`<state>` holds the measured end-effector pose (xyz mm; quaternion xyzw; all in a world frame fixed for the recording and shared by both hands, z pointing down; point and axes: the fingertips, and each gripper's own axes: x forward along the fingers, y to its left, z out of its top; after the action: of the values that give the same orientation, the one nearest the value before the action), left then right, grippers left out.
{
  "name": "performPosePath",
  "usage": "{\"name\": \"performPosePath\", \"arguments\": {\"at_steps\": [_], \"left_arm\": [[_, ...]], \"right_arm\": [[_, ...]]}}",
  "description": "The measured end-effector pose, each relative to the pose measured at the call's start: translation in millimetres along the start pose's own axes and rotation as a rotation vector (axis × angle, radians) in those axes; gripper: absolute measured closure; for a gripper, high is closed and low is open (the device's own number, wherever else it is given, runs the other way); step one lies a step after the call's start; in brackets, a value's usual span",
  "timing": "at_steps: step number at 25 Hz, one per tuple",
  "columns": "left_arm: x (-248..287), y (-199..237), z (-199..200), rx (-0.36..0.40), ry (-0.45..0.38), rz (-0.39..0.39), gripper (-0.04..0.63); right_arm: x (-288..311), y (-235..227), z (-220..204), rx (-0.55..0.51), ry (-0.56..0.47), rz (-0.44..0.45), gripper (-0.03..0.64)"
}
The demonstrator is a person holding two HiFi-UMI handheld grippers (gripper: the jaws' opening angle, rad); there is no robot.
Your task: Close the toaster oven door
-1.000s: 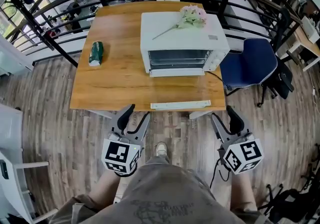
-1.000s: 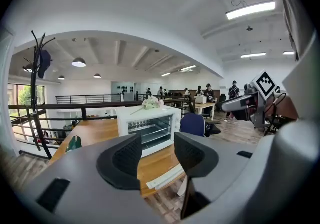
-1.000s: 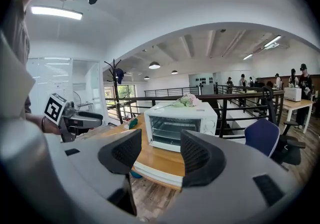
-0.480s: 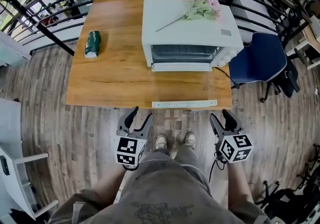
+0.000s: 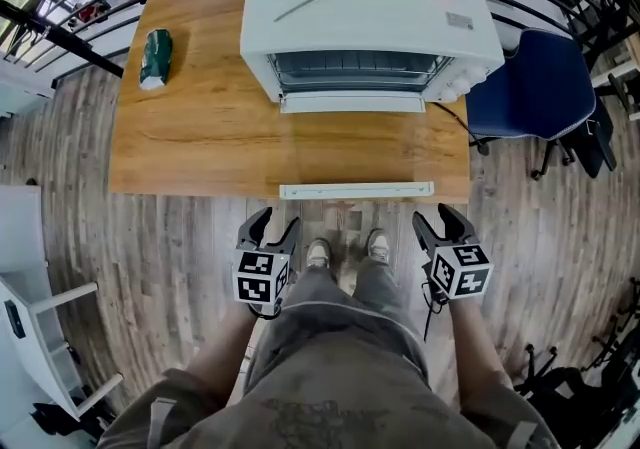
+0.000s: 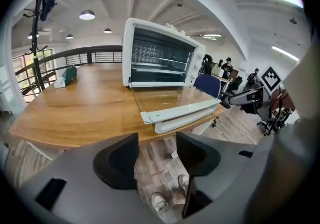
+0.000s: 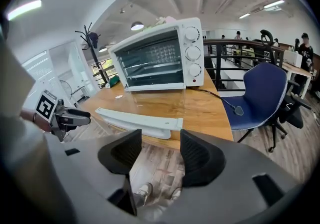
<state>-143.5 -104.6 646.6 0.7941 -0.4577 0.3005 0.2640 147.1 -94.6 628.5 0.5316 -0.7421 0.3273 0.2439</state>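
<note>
toaster oven door (image 5: 355,149) lies open, flat over the desk (image 5: 190,152), its handle (image 5: 356,191) running along the near edge. your left gripper (image 5: 275,226), jaws opening and empty, and right gripper (image 5: 438,221), jaws apart and empty, sit equally near, below either end.

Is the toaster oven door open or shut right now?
Open. The door is folded down flat over the table, its handle at the near edge, and the toaster oven shows its racks.

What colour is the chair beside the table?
Dark blue; the chair shows best in the right gripper view.
</note>
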Motion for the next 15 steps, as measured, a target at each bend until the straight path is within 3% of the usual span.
{"name": "performPosePath", "arguments": {"at_steps": [9,15], "left_arm": [[30.0,-0.9,-3.3,0.006,-0.014,0.025,0.353],[41.3,2.2,7.2,-0.009,-0.038,0.054,0.353]], "right_arm": [[39.5,-18.3,-23.0,-0.026,0.042,0.049,0.374],[53.5,-18.5,-13.2,-0.005,-0.014,0.091,0.385]]}}
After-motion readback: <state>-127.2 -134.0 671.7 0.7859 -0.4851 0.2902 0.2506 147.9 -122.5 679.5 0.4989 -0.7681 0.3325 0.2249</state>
